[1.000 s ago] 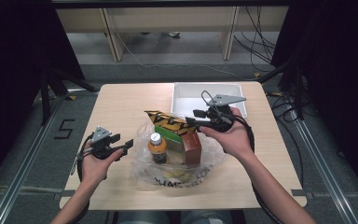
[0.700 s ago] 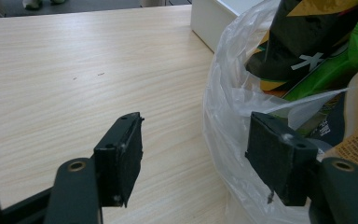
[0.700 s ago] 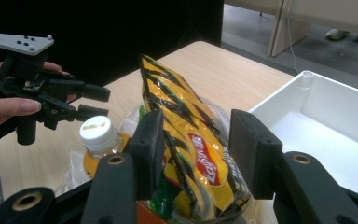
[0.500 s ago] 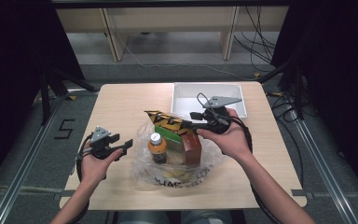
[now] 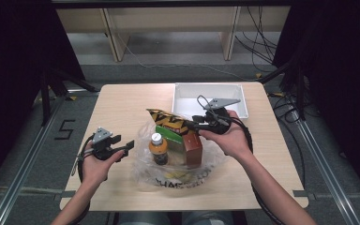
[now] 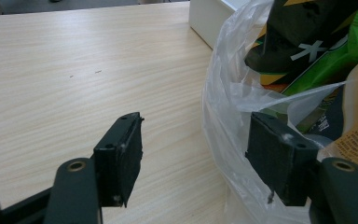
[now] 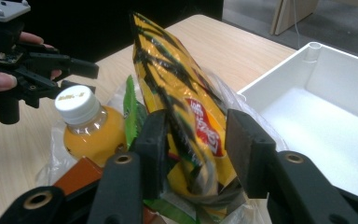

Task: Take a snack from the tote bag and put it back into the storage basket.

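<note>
**Yellow Snack Bag Gets Squeezed**

Since a moment ago, the right gripper (image 5: pixel 196 123) has pulled its jaws closer around the yellow snack bag (image 5: pixel 166 118), and the bag sits between them. The left gripper (image 5: pixel 124 149) has hardly moved.

From the high view, the clear plastic bag (image 5: pixel 180 171) lies on the wooden table (image 5: pixel 126 101), near the middle. It has dark letters printed on it, too blurry to read. Inside stand an orange drink bottle (image 5: pixel 158 149) with a white cap, a green packet (image 5: pixel 171 132) and a brown box (image 5: pixel 193 149). The yellow snack bag sticks out toward 10 o'clock. A white tray (image 5: pixel 209 89) sits at 1 o'clock from the plastic bag. A "5" (image 5: pixel 64 129) is marked on the floor at 9 o'clock.

From the left gripper view, the jaws are spread wide with nothing between them. One pad (image 6: pixel 279 156) rests against the plastic bag (image 6: pixel 223 107). A white mark like an "X" shows on a dark wrapper (image 6: pixel 303 39).

From the right gripper view, the snack bag (image 7: pixel 182 98) is yellow with black stripes and a red patch with white writing too small to read. The jaws sit close on both sides of it, pinching it. The bottle cap (image 7: pixel 77 103) has tiny print.
</note>
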### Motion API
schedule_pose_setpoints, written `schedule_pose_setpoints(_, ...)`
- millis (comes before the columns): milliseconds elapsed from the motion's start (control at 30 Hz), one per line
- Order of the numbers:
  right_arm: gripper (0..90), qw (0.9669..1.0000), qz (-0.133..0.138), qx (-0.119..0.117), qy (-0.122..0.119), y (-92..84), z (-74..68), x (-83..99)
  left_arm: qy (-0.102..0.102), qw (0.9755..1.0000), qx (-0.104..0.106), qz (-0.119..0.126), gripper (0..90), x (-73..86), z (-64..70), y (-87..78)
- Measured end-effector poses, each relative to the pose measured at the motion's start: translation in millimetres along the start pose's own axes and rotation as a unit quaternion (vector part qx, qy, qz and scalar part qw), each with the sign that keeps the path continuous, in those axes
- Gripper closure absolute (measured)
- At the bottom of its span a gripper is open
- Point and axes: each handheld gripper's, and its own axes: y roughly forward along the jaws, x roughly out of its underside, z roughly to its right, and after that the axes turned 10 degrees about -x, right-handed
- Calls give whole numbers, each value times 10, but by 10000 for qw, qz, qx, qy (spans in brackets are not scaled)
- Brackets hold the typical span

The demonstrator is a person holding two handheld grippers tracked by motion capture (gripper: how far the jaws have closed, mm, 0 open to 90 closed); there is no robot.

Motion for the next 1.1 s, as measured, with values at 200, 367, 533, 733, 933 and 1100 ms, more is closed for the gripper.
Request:
schedule_pose_setpoints(200, 692, 9999, -59, -12, -91, 18, 5, 14, -14, 10000, -7, -2, 350, 2, 6, 3)
schedule_pose_setpoints(367, 727, 9998, -1, -46, -187, 58, 12, 39, -4, 10000, 4, 11, 351, 2, 2, 4)
schedule_pose_setpoints(533, 709, 9998, -26, 2, -189, 72, 18, 47, 4, 10000, -5, 8, 351, 3, 5, 3)
schedule_pose_setpoints(733, 759, 9995, -54, -40, -316, 83, 28, 61, -3, 10000, -15, -9, 351, 3, 1, 3)
schedule_pose_setpoints(933, 884, 9973, -46, 37, -734, 67, 24, 83, 3, 10000, -16, -12, 351, 8, 1, 4)
schedule_pose_setpoints(1100, 900, 9946, -10, 69, -1038, 73, 14, 84, 6, 10000, -19, -9, 351, 8, -3, 4)
